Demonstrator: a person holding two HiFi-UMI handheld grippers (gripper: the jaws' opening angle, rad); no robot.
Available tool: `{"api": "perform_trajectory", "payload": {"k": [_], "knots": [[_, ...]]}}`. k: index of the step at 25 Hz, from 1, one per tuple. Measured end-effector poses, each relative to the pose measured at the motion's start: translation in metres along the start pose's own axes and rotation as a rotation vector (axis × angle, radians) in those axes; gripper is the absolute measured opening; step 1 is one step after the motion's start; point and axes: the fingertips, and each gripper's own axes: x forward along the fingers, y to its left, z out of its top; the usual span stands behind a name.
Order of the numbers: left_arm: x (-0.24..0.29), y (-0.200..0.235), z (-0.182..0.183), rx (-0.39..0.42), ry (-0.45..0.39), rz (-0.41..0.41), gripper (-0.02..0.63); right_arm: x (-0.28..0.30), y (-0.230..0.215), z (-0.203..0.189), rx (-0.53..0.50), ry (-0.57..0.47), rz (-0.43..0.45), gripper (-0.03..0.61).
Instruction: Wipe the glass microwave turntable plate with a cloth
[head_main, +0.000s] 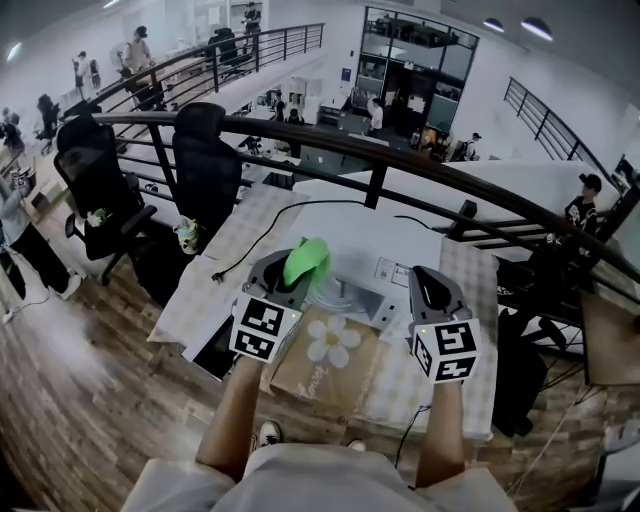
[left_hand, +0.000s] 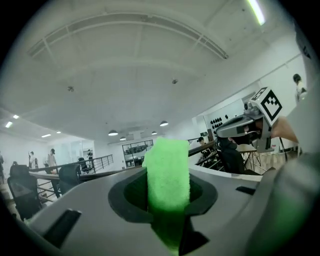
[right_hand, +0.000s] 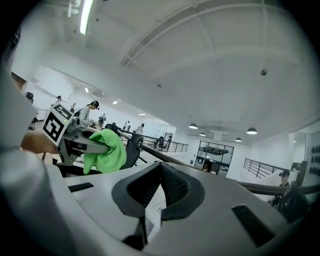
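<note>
In the head view both grippers are held up over the table's near edge. My left gripper is shut on a bright green cloth, which sticks up past its jaws. In the left gripper view the cloth fills the gap between the pads. My right gripper is shut with nothing in it; its ribbed pads meet at the tips. What seems to be the clear glass plate lies between the grippers on a grey base, partly hidden. Both gripper views point up at the ceiling.
A cardboard box with a flower print sits at the table's near edge. A black cable crosses the white sheet farther back. A dark railing runs behind the table, with office chairs at the left.
</note>
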Motion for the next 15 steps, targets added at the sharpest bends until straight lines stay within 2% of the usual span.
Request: {"api": "perform_trajectory", "payload": {"k": [5, 15], "knots": [[-0.003, 0.006, 0.030, 0.034, -0.066, 0.016, 0.130, 0.002, 0.001, 0.023, -0.021, -0.023, 0.016, 0.014], [0.004, 0.013, 0.030, 0.074, -0.052, 0.000, 0.130, 0.018, 0.005, 0.029, -0.048, -0.026, 0.022, 0.014]]}}
